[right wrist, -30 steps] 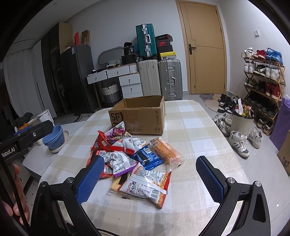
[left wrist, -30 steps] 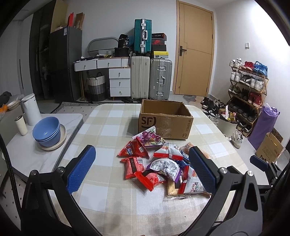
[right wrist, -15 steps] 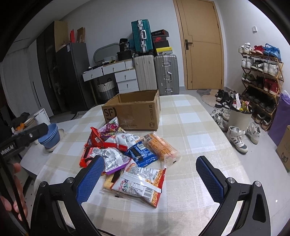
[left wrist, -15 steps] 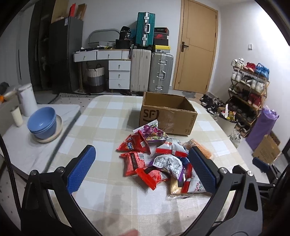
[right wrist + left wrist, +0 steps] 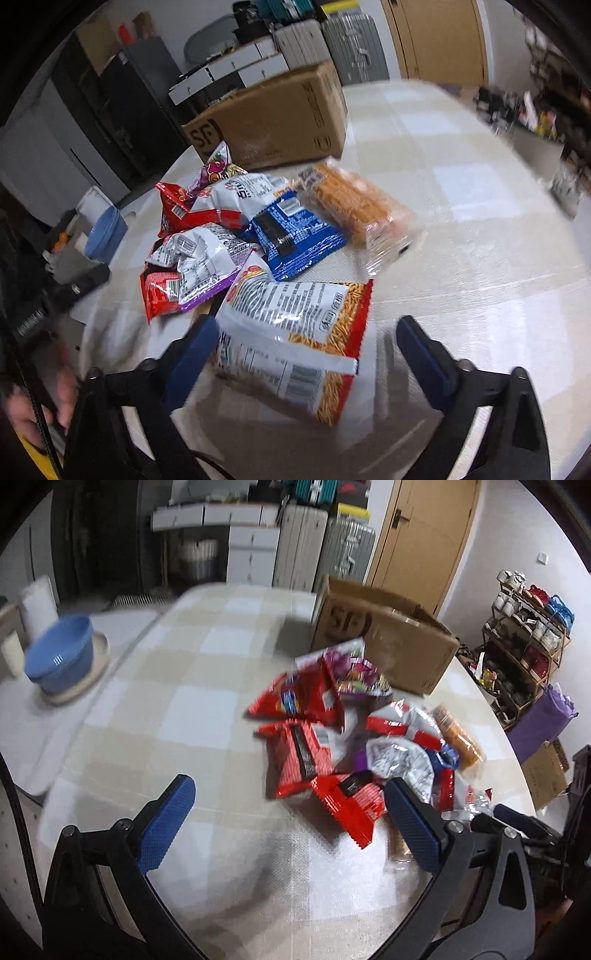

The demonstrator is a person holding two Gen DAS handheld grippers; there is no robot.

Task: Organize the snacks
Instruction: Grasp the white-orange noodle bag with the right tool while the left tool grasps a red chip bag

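Note:
A pile of snack packets lies on the checked table in front of an open cardboard box. My left gripper is open and empty, low over the table at the pile's near left edge, by a red packet. In the right wrist view, my right gripper is open, its jaws on either side of a white and orange noodle-snack packet. Beyond lie a blue packet, an orange cracker pack and the box.
Blue bowls on a plate stand on a side table at the left. Suitcases, drawers and a door are behind the table. A shoe rack stands at the right. The table edge curves close to both grippers.
Both grippers have dropped and moved forward toward the snack pile. The right gripper now straddles the noodle-snack packet. Both views are motion-blurred.

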